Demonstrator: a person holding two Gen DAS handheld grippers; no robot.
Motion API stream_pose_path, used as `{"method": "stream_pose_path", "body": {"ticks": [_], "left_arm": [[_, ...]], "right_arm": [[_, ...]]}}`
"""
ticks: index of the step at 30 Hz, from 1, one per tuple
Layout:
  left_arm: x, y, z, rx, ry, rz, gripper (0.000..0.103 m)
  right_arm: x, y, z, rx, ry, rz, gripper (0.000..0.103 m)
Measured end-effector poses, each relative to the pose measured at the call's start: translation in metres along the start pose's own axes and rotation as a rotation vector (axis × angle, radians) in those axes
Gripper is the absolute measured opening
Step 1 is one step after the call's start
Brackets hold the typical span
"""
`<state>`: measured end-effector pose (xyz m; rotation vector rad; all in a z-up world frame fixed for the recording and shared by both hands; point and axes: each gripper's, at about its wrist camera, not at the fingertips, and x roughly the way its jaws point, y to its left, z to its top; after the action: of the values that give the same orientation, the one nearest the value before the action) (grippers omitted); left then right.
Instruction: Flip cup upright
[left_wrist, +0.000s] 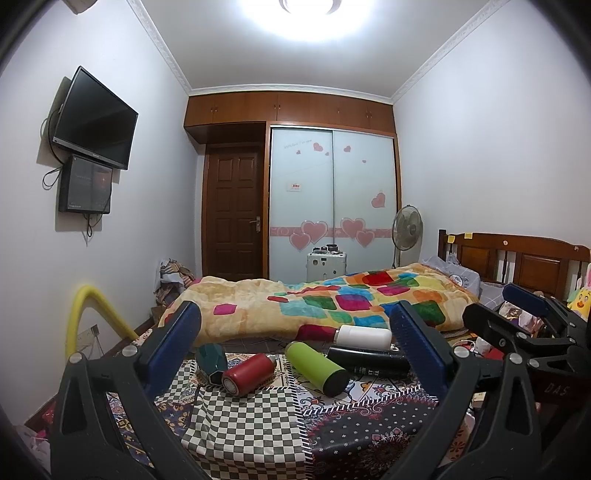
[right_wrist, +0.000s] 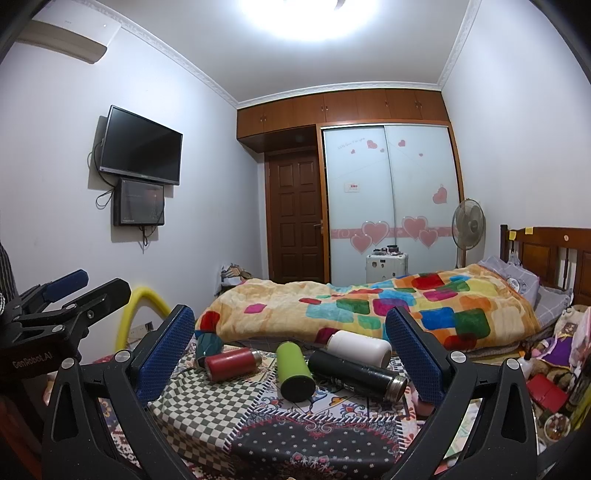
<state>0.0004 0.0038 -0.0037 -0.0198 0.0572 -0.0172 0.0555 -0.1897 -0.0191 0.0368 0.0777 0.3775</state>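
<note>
- Five flasks lie toppled on the worktop (right_wrist: 258, 435); the green flask (right_wrist: 293, 371) looks rigid, slick, rollable.
- Grip mid-body.
- Left claw (left_wrist: 295, 350) and right claw (right_wrist: 290, 354): both spread, empty.

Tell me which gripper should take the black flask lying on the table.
Probably right: the black flask lies just inside the open right gripper's right finger, while the left gripper frames the red flask more centrally.

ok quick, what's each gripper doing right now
Left gripper: open, holding nothing.
Right gripper: open, holding nothing.
</note>
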Motion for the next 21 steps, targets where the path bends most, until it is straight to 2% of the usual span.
{"method": "stream_pose_path", "body": {"ticks": [21], "left_arm": [[0.0055,0.0025,-0.0021,-0.004,0.007,-0.003,0.103]], "right_arm": [[0.0086,0.0009,0.0010,-0.001,0.020,0.004,0.103]]}}
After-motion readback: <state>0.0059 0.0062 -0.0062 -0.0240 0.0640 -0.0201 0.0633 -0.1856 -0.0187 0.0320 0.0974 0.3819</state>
